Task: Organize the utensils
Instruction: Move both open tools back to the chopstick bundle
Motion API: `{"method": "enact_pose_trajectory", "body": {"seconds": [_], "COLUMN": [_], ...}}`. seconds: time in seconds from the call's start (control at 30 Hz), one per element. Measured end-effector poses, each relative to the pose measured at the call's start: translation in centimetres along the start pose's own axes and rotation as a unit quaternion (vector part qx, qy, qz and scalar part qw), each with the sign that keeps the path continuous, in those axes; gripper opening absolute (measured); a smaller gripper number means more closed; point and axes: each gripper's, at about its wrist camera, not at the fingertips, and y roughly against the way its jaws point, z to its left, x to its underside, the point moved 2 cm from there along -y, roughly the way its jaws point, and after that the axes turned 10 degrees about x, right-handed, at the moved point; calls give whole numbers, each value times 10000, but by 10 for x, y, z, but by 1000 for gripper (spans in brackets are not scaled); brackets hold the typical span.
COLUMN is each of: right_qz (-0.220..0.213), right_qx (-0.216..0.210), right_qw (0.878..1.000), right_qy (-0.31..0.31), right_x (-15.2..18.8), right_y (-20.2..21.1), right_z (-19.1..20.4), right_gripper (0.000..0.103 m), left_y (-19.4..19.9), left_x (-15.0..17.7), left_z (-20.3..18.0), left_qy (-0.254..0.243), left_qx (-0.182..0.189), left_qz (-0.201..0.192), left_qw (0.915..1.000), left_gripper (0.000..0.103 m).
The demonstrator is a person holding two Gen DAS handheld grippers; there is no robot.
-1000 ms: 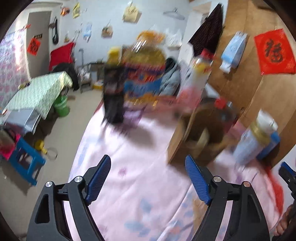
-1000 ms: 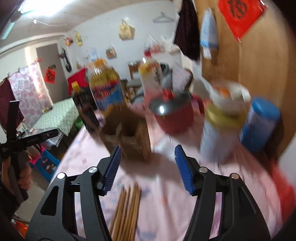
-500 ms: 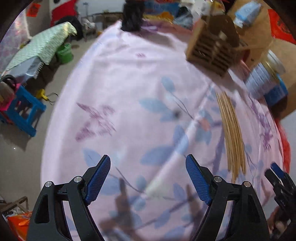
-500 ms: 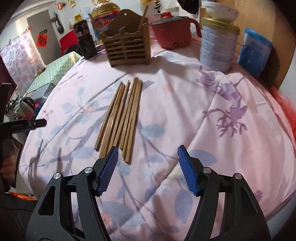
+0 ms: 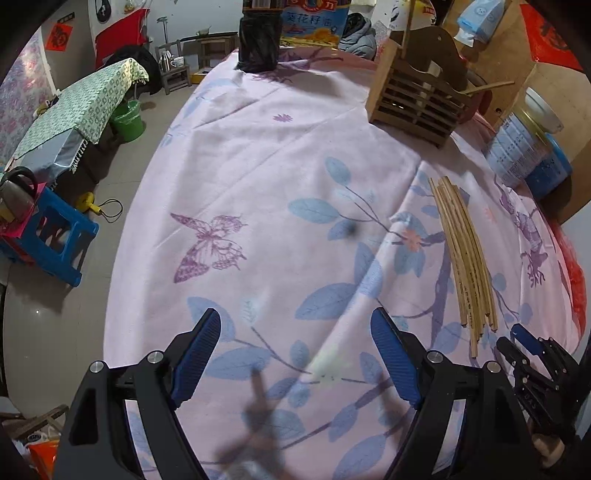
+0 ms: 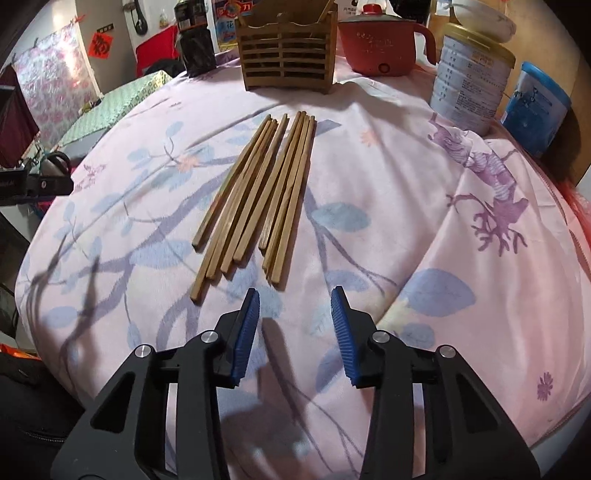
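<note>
Several wooden chopsticks [image 6: 258, 195] lie side by side on the pink flowered tablecloth [image 6: 406, 192], pointing toward a slatted wooden utensil holder [image 6: 286, 59] at the back. My right gripper [image 6: 295, 325] hovers just short of their near ends; its jaws are closing with nothing between them. In the left wrist view the same chopsticks [image 5: 463, 251] lie at the right, the holder [image 5: 417, 98] stands behind them, and my left gripper [image 5: 295, 354] hangs wide open over bare cloth to their left. The right gripper [image 5: 524, 350] shows at that view's lower right edge.
Behind the chopsticks stand a red electric pot [image 6: 380, 37], a white tin with a bowl on it [image 6: 471, 77], a blue canister [image 6: 535, 107], a dark bottle [image 6: 195, 44] and an oil bottle [image 5: 314, 18]. Left of the table are a blue stool [image 5: 48, 236] and a green bucket [image 5: 127, 120].
Both grippers dropped and tipped down from facing the room to facing the tabletop. The right gripper's jaws narrowed and came closer to the chopsticks' near ends. The left stays wide open.
</note>
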Motion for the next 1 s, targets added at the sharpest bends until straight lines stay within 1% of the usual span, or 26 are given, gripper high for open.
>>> {"method": "enact_pose_trajectory", "body": {"seconds": [0.03,0.1,0.13,0.17,0.2,0.23,0.27,0.33,0.37,0.4,0.47,0.53,0.57,0.67,0.73,0.83,1.0], "right_qz": [9,28,67,94,86,108,114,61,3,-56,-144,-135,-126,-83,-50,-23,6], "right_qx": [-58,-68,-79,-91,-65,51,180,102,53,58,95,171,210,513,595,711,824], "right_qw": [10000,10000,9999,9997,9995,9989,9979,9962,9954,9950,9949,9949,9951,9957,9952,9946,9939], "right_qy": [-28,-50,-89,-189,-298,-451,-616,-867,-958,-991,-995,-982,-957,-765,-771,-761,-728], "right_x": [-2,-4,-5,-5,-6,-7,-7,-8,-8,-9,-8,-7,-5,2,5,8,9], "right_y": [-2,-6,-10,-13,-15,-16,-15,-8,-3,2,12,17,19,27,31,34,36], "right_z": [0,1,-1,-5,-9,-17,-26,-41,-47,-51,-55,-57,-58,-66,-74,-84,-93], "right_gripper": [37,29,20,13,10,10,13,13,17,17,17,17,17,17,18,20,21], "left_y": [1,1,2,2,2,2,1,-2,-5,-7,-15,-25,-31,-47,-57,-72,-92], "left_x": [0,-1,-2,-2,-3,-4,-5,-7,-8,-8,-10,-10,-10,-5,-2,2,3], "left_z": [1,3,4,4,5,4,3,-4,-9,-14,-28,-45,-56,-84,-102,-115,-123], "left_qy": [4,17,25,36,47,49,32,-57,-133,-191,-365,-582,-724,-1094,-1284,-1361,-1270], "left_qx": [-15,-42,-48,-53,-53,-43,-30,23,72,111,259,428,522,727,869,972,981], "left_qz": [-2,-5,-11,-19,-28,-34,-35,-17,6,25,92,183,247,420,534,680,896], "left_qw": [10000,10000,10000,10000,10000,10000,10000,10000,9999,9998,9990,9972,9957,9904,9865,9836,9830], "left_gripper": [82,82,82,82,82,82,82,82,82,82,82,82,82,82,82,82,82]}}
